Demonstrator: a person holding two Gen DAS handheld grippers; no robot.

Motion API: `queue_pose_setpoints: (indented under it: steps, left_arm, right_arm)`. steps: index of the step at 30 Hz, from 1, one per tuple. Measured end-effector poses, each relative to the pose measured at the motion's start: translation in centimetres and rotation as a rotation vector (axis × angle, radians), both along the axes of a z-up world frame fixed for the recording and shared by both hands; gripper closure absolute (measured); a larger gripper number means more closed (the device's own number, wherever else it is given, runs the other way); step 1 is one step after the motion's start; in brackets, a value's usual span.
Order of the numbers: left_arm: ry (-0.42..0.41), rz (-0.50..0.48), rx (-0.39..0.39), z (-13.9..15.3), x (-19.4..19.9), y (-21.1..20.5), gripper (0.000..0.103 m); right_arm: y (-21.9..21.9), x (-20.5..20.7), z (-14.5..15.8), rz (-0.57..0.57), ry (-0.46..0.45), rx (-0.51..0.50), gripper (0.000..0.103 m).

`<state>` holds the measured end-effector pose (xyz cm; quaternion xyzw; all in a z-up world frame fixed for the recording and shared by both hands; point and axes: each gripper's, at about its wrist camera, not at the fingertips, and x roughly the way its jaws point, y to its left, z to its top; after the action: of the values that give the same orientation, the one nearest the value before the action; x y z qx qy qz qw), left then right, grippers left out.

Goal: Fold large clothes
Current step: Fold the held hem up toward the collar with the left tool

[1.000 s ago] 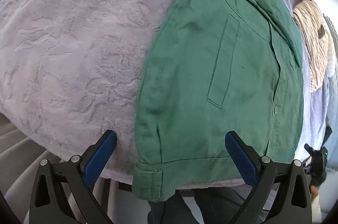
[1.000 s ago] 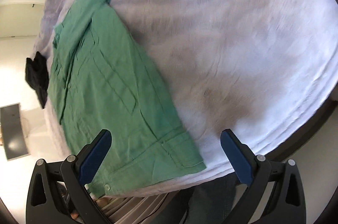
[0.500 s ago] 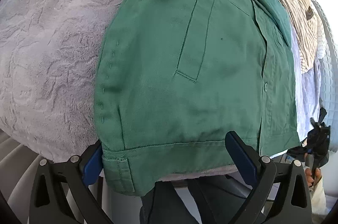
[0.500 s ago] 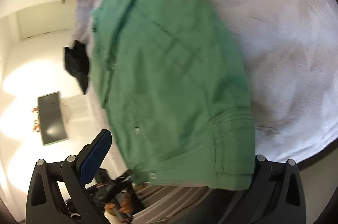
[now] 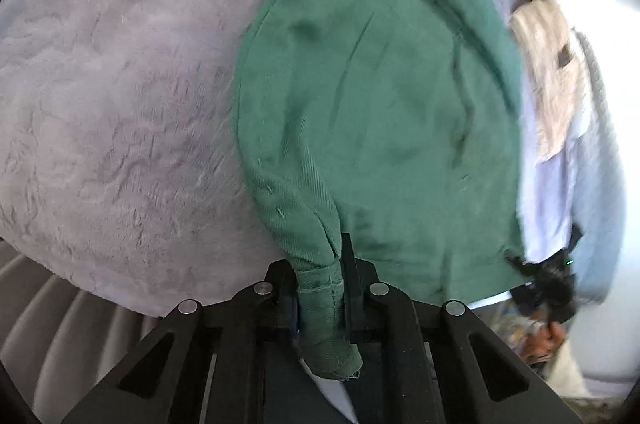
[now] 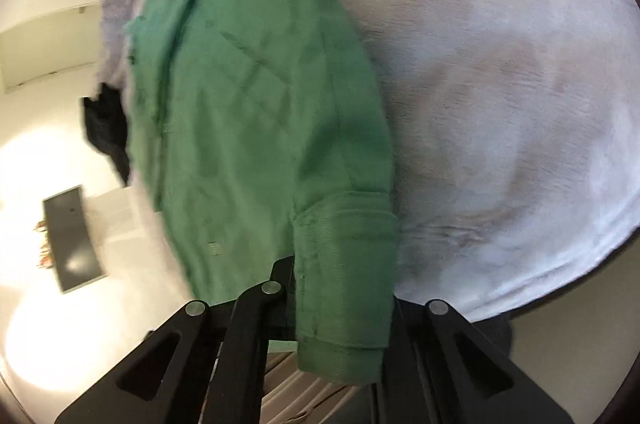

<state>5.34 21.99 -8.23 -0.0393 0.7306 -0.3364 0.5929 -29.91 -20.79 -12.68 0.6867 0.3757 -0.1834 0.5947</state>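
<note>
A green shirt (image 5: 384, 112) lies partly folded on a grey plush blanket (image 5: 120, 96). My left gripper (image 5: 320, 288) is shut on the shirt's near corner hem, which bunches up between the jaws and hangs down past them. My right gripper (image 6: 344, 304) is shut on the other near corner of the green shirt (image 6: 260, 112), a cuff-like band that drapes over the jaws. The blanket (image 6: 500, 84) lies to the right of the shirt in the right wrist view. The right fingertips are hidden under the cloth.
A beige striped garment (image 5: 552, 76) lies at the bed's far right. A dark garment (image 6: 106, 128) hangs over the bed edge. A dark screen (image 6: 70, 236) stands on the floor. The other gripper and hand (image 5: 548, 288) show at lower right.
Both grippers went from open, straddling the shirt's near corners, to shut on them. The hem now bunches and lifts at each grip.
</note>
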Motion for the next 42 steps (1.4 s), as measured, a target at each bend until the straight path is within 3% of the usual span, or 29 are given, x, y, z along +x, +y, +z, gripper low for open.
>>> queue_pose_setpoints:
  steps: [4, 8, 13, 16, 20, 23, 29, 33, 36, 38, 40, 42]
  left_arm:
    - [-0.001, 0.093, -0.119, 3.8, 2.3, -0.8, 0.087]
    - [-0.067, 0.182, -0.193, 8.0, 5.4, -3.5, 0.087]
    - [-0.194, 0.243, -0.277, 12.0, 10.5, -8.8, 0.087]
    - [-0.253, 0.259, -0.274, 12.9, 14.2, -12.1, 0.087]
    - [-0.299, 0.263, -0.226, 11.1, 19.5, -16.5, 0.087]
    - [-0.327, 0.221, -0.159, 8.8, 23.3, -20.6, 0.087]
    - [-0.325, 0.152, -0.076, 3.8, 26.7, -26.1, 0.087]
    - [-0.337, 0.135, -0.026, 1.6, 27.4, -27.6, 0.087]
    - [-0.343, 0.15, 0.04, 0.8, 27.8, -27.8, 0.07]
    - [-0.422, 0.163, 0.079, 1.7, 27.9, -27.4, 0.021]
    - [-0.491, 0.159, 0.066, 3.0, 27.8, -27.0, 0.019]
    - [-0.506, 0.138, 0.059, 3.7, 28.1, -26.9, 0.019]
  right_arm:
    - [-1.8, 1.2, 3.0, 0.006, -0.157, 0.025, 0.096]
    - [-5.2, 4.8, 7.1, 0.052, -0.278, -0.006, 0.096]
    - [-10.6, 10.6, 11.1, 0.106, -0.372, -0.065, 0.096]
    - [-14.5, 14.8, 12.8, 0.126, -0.394, -0.1, 0.096]
    - [-19.3, 19.8, 13.1, 0.12, -0.377, -0.154, 0.096]
    - [-22.5, 23.4, 11.3, 0.105, -0.326, -0.147, 0.096]
    - [-26.4, 28.9, 6.7, 0.072, -0.195, -0.161, 0.096]
    - [-27.2, 30.5, 4.4, 0.048, -0.162, -0.16, 0.096]
    - [-28.0, 31.5, 3.3, 0.041, -0.163, -0.147, 0.092]
    - [-28.3, 32.0, 3.1, 0.045, -0.145, -0.14, 0.089]
    - [-28.1, 32.2, 3.4, 0.057, -0.143, -0.148, 0.083]
    - [-28.0, 32.3, 4.3, 0.083, -0.151, -0.184, 0.078]
